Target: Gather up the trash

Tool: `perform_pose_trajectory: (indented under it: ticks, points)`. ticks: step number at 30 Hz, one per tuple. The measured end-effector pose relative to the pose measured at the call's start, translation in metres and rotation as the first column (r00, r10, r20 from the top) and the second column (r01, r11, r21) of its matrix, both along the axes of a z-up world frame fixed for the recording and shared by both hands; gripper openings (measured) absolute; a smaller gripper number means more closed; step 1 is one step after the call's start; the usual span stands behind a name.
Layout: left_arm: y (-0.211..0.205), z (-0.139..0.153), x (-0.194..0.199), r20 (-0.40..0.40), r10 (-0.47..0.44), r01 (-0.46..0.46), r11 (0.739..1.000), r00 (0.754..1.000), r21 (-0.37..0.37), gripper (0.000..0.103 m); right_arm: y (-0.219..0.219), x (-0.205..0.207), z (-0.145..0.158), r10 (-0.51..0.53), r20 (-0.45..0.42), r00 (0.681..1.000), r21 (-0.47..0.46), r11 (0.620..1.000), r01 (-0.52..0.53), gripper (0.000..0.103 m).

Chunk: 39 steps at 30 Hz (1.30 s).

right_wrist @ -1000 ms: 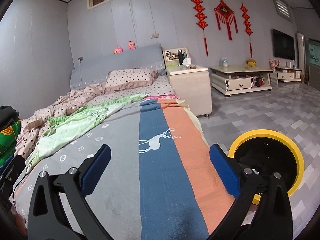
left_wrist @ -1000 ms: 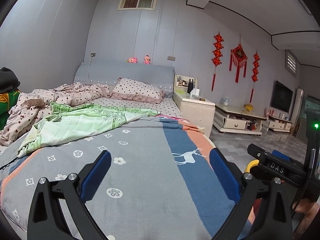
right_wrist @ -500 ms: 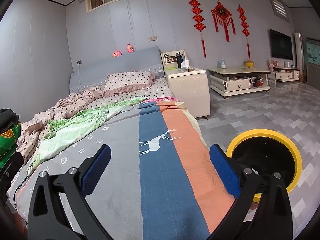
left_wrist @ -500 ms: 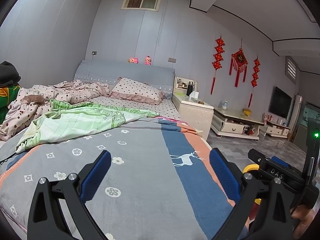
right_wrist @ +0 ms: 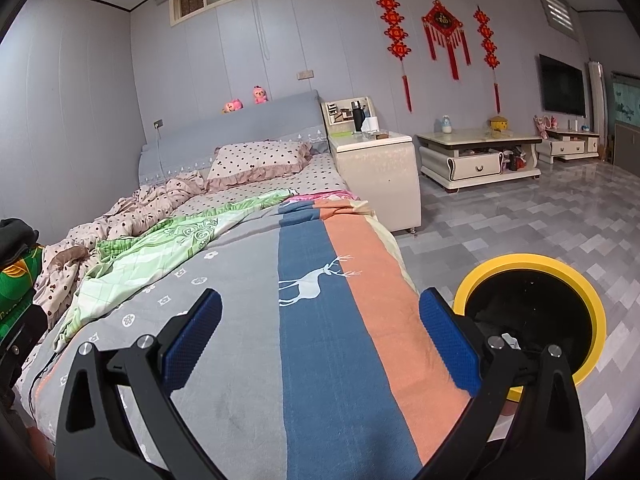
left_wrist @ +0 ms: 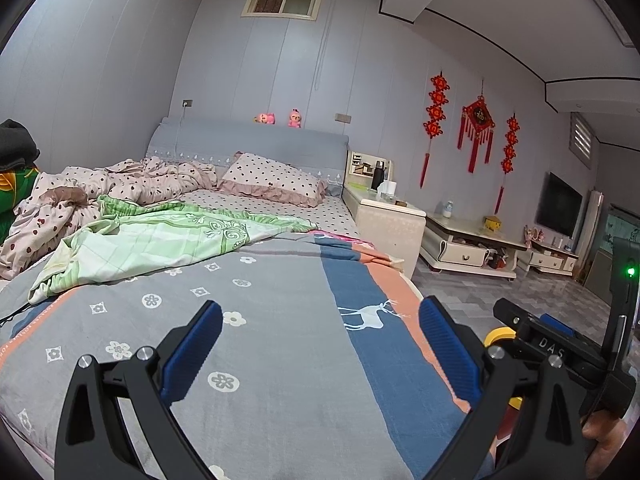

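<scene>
The left gripper (left_wrist: pixel 320 344) hangs over the foot of the bed, jaws spread wide, blue pads (left_wrist: pixel 192 352) gripping nothing. The right gripper (right_wrist: pixel 320 340) is likewise wide apart and empty above the striped blanket (right_wrist: pixel 336 320). The trash bin (right_wrist: pixel 532 280) is round with a yellow rim and black interior; it stands upright on the tiled floor (right_wrist: pixel 520 208) just beside the bed's right edge, mouth facing up. No loose trash can be made out on the bedding.
</scene>
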<state>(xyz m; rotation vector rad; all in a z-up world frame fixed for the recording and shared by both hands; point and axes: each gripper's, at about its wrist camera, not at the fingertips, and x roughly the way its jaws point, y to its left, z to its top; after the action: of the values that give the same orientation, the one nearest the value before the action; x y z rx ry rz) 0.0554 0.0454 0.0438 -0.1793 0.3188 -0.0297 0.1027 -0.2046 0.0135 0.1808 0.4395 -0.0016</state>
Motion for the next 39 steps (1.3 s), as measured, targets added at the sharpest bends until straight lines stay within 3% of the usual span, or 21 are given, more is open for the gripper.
perform_pose_trajectory:
  ticks: [39]
  points:
    - [-0.005, -0.01, 0.003, -0.023, -0.024, 0.024, 1.0, 0.999, -0.011, 0.095, 0.007, 0.007, -0.016, -0.01, -0.04, 0.999, 0.02, 1.0, 0.011, 0.095]
